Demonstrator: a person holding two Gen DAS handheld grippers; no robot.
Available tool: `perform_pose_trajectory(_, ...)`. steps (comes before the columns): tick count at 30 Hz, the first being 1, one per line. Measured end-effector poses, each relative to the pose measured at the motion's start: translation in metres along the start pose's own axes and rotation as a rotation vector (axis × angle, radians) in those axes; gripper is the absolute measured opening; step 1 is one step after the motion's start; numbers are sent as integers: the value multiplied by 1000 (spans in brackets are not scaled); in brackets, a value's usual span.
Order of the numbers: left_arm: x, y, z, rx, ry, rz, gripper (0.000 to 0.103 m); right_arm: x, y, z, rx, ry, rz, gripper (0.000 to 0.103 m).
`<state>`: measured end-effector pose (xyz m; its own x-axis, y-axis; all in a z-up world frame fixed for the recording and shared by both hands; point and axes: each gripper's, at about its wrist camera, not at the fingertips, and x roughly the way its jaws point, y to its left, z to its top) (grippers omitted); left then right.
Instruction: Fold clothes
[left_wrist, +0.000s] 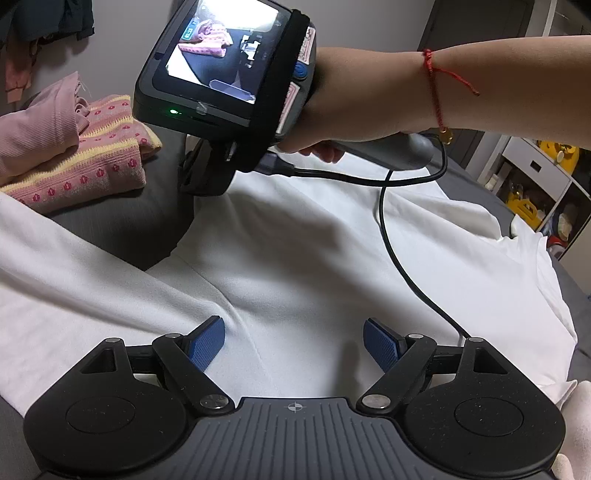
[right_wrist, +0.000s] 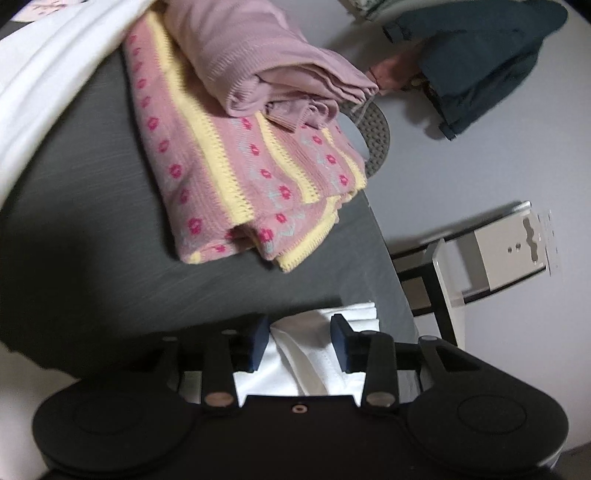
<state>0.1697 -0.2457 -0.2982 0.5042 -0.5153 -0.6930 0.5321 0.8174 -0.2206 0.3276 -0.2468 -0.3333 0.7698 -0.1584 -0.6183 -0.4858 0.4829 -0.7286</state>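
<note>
Grey bedding (left_wrist: 122, 229) is carrying a white garment (left_wrist: 314, 258) spread across the bed. Beside it, a pink-and-yellow knit (right_wrist: 236, 184) is lying folded, with a mauve ribbed garment (right_wrist: 266, 62) resting on top. Left gripper (left_wrist: 294, 341) is hovering above the white cloth with jaws spread wide and holding nothing. Right gripper (right_wrist: 300, 341) is standing partly open, with a white fabric edge (right_wrist: 306, 354) sitting between its blue pads (right_wrist: 260, 341). At far right, shelf compartments (left_wrist: 532, 192) are holding yellow items too blurred to identify.
</note>
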Motion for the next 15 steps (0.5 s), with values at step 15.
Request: perform_pose_trajectory(15,-1,1,0,-3,1,-3,82,7,-70,-1,98,20,-164,9)
